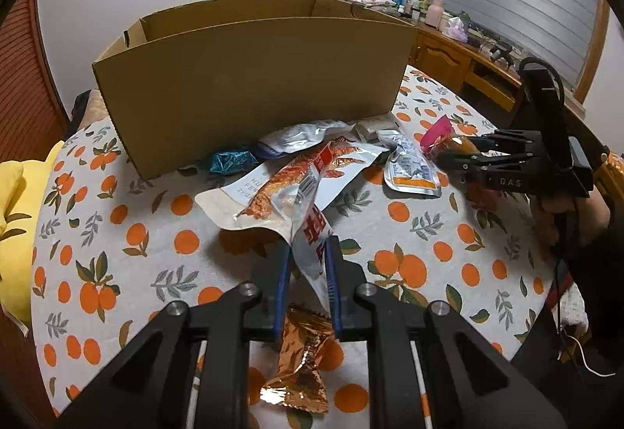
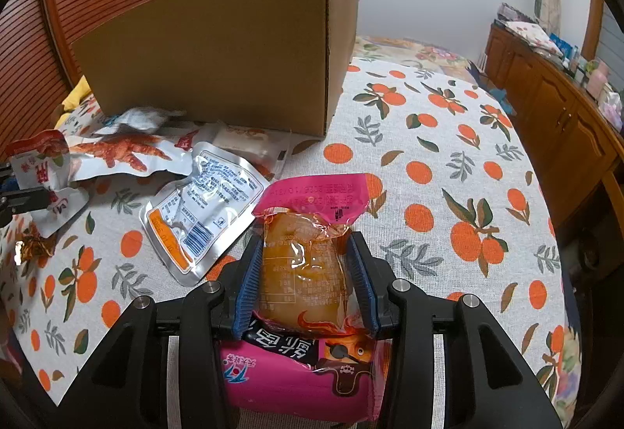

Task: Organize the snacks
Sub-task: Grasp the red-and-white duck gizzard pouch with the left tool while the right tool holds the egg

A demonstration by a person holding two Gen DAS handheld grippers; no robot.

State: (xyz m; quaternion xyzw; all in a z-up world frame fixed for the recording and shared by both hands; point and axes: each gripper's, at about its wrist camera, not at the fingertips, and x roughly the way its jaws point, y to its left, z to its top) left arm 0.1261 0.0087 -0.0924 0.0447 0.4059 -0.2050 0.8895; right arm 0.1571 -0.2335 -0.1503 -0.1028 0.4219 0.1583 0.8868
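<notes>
Two claws gripping | right claw [image 1: 454,152]: "DAS" | fish pouch [image 1: 288,187]: "HU… FE… ZHU…"

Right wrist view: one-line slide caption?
Right gripper clamps a pink-topped snack pack above the orange-print tablecloth, cardboard box behind.

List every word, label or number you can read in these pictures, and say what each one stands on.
"D A S": on the black body of the right tongs, seen from the left wrist.
"HU", "FER", "ZHU": cut-off line starts on the chicken-feet pouch.
Pink snack pack: Chinese characters and a printed date, upside down, too small to read.
Silver pouch: barcode and fine print, blurred.
Cardboard box: none.
</notes>
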